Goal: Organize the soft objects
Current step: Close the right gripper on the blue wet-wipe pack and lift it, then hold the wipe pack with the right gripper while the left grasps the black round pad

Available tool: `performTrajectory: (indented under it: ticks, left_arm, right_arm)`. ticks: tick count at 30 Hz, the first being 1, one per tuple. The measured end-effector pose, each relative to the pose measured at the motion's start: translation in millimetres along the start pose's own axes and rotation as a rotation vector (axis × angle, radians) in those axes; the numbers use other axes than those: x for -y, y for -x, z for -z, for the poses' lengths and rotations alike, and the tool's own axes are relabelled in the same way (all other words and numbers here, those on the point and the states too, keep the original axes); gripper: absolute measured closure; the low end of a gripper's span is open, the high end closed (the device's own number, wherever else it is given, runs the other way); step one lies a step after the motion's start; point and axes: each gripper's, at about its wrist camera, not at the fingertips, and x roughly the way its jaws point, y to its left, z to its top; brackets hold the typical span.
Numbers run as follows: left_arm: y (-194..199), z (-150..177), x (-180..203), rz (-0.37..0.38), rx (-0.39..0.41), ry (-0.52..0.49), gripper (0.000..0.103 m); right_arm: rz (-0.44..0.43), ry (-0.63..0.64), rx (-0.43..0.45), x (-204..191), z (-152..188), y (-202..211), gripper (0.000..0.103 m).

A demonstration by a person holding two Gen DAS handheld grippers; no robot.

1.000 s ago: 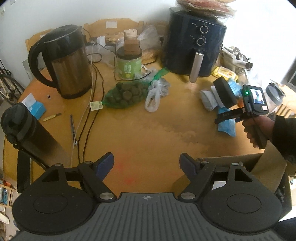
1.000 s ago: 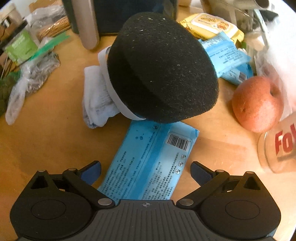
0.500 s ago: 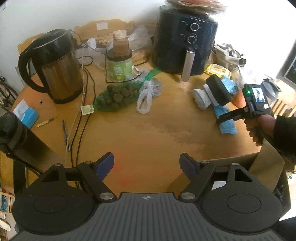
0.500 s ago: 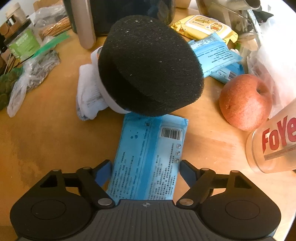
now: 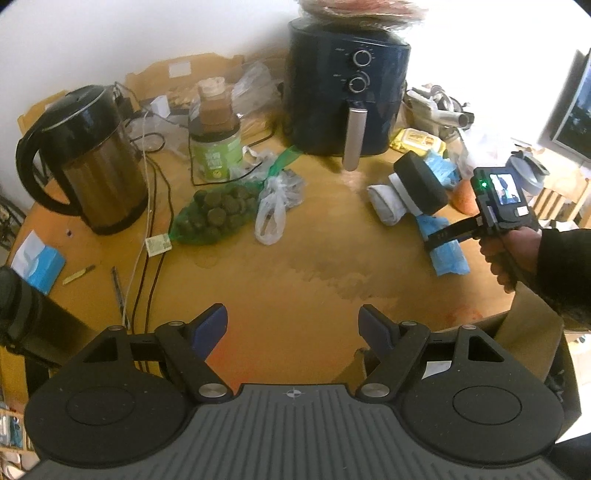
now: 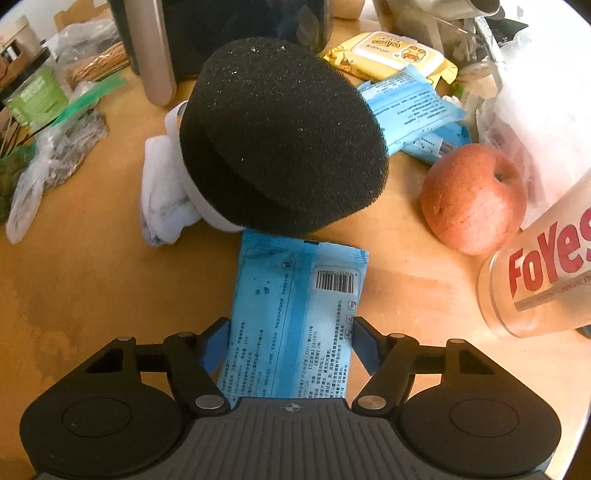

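closing in since a second ago, the right gripper (image 6: 290, 345) now pinches the blue pack (image 6: 295, 317) between its fingers on the table (image 6: 92, 266); a black sponge (image 6: 280, 147) sits just ahead. left gripper (image 5: 293, 326) hovers spread, well apart.

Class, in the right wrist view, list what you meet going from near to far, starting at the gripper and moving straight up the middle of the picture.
right gripper → blue wipes packet → black sponge → air fryer
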Motion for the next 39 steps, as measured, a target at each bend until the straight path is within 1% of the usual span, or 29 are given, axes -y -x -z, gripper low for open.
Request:
performTrajectory:
  ticks: [3, 9, 19, 24, 26, 32, 35, 37, 39]
  left_arm:
    - [-1, -4, 3, 0.009, 0.008, -0.020, 0.025]
    - [-4, -15, 14, 0.036, 0.035, -0.068, 0.025]
    - [-19, -41, 35, 0.131, 0.096, -0.124, 0.025]
    - [-32, -62, 50, 0.160, 0.124, -0.181, 0.025]
    - [-37, -72, 56, 0.176, 0.144, -0.200, 0.025]
    - [-57, -103, 72, 0.233, 0.168, -0.216, 0.025]
    - [-68, -114, 79, 0.261, 0.171, -0.228, 0.025]
    - [-78, -119, 82, 0.294, 0.169, -0.226, 0.025]
    - [-88, -125, 85, 0.322, 0.161, -0.221, 0.025]
  right_arm:
    - [-0.038, 0.003, -0.017, 8, 6, 8, 0.033]
    - [-0.100, -0.012, -0.004, 24, 17, 36, 0.033]
    - [-0.182, -0.125, 0.096, 56, 34, 102, 0.033]
    - [-0.213, -0.149, 0.160, 67, 46, 138, 0.033]
    - [-0.212, -0.157, 0.185, 70, 51, 150, 0.033]
    - [-0.195, -0.212, 0.228, 84, 72, 177, 0.033]
    - [-0.182, -0.233, 0.247, 87, 83, 186, 0.033]
    - [-0.171, -0.247, 0.259, 89, 92, 193, 0.033]
    - [-0.181, -0.281, 0.267, 93, 101, 200, 0.033]
